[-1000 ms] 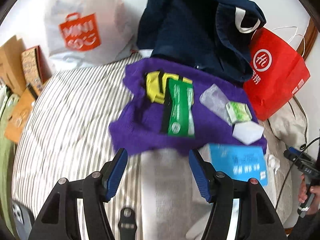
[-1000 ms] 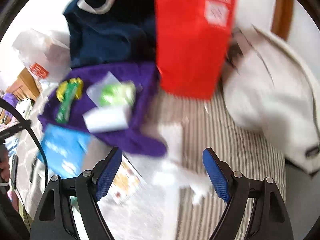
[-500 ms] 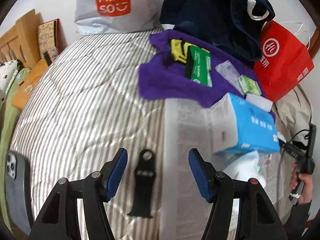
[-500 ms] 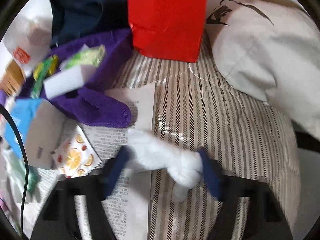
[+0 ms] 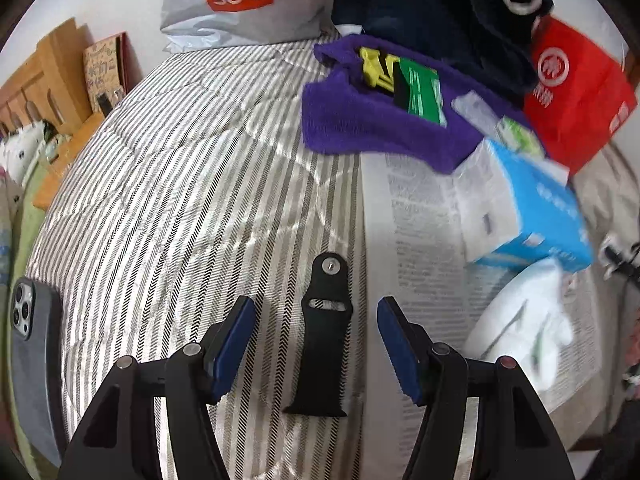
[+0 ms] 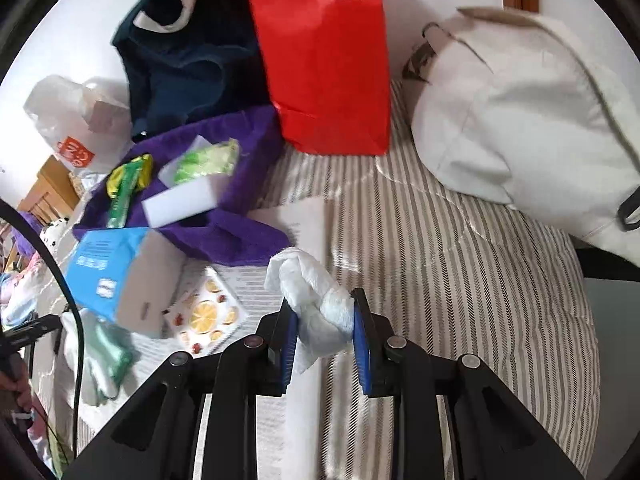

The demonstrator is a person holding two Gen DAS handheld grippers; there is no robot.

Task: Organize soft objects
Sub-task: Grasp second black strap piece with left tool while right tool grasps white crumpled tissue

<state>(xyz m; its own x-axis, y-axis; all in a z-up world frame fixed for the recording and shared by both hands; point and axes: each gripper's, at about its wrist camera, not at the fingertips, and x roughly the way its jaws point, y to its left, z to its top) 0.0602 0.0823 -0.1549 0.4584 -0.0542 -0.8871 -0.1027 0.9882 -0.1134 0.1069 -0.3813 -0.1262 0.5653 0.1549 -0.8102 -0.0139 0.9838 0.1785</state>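
**Tissue pinched, strap waiting**

Right wrist view shows the right hand-held gripper [image 6: 322,330] at lower centre of the frame; its jaws have just been closing and now pinch a crumpled white tissue [image 6: 308,292] between the blue pads. The wad sticks up and to the left of the pads, above a printed paper sheet [image 6: 304,220] on the striped bed [image 6: 460,280]. Upper left lies a purple towel [image 6: 240,236] carrying a white sponge [image 6: 180,202] and small packets, with a blue tissue box [image 6: 104,268] just below it and a red paper bag [image 6: 328,60] behind.

In the left wrist view, the left hand-held gripper [image 5: 316,338] stands open, its pads either side of a black watch strap [image 5: 326,340] lying flat on the bed at lower centre, not touching it.

The grip on the tissue looks shallow and off to one edge, so a quick swing could probably let it slip or tear free. The paper sheet may drag along if a corner is caught. The strap is thin and flat; closing on it might bunch the bedcover instead.
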